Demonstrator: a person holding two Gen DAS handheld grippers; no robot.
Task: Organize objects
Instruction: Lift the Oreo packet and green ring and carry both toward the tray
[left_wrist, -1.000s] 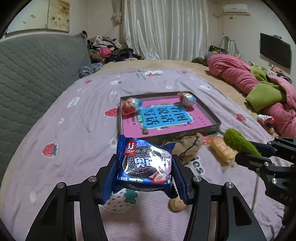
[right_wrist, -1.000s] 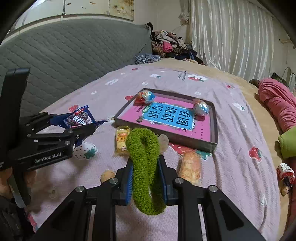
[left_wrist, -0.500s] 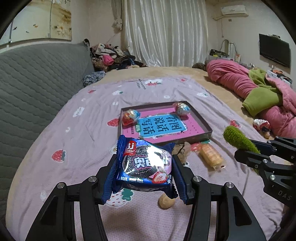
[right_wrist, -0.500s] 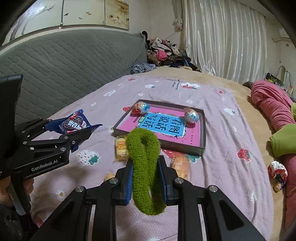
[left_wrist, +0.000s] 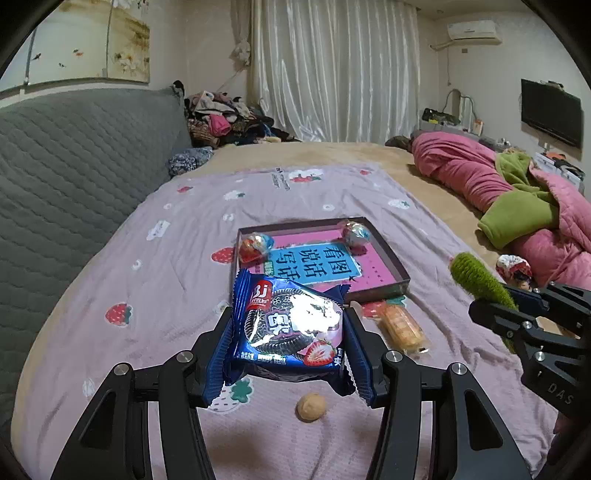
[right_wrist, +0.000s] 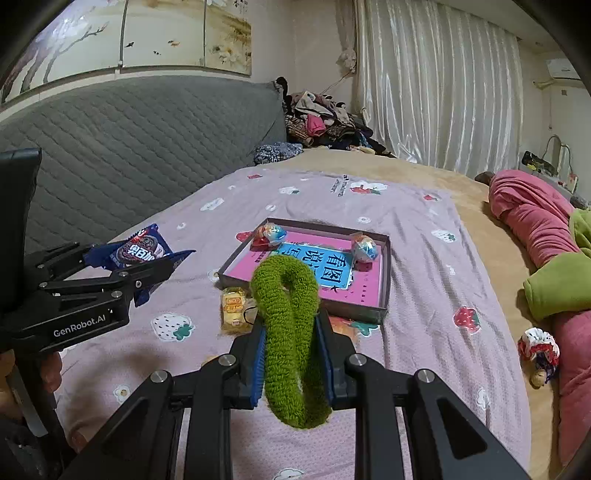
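The left tool (left_wrist: 288, 343) held a blue cookie packet (left_wrist: 291, 328) clamped between its pads; the right tool (right_wrist: 291, 354) was pinched tight on a folded green fuzzy loop (right_wrist: 288, 332). Both hung above the bed (left_wrist: 155, 280), pointing down and forward at the shallow tray (right_wrist: 382, 280), which lay straight ahead of both tools, its long axis running away from them. Neither hand looked clearly nearer. Two wrapped eggs (left_wrist: 255, 245) sat at the tray's far corners, a yellow snack (right_wrist: 232, 306) just before its near wall.
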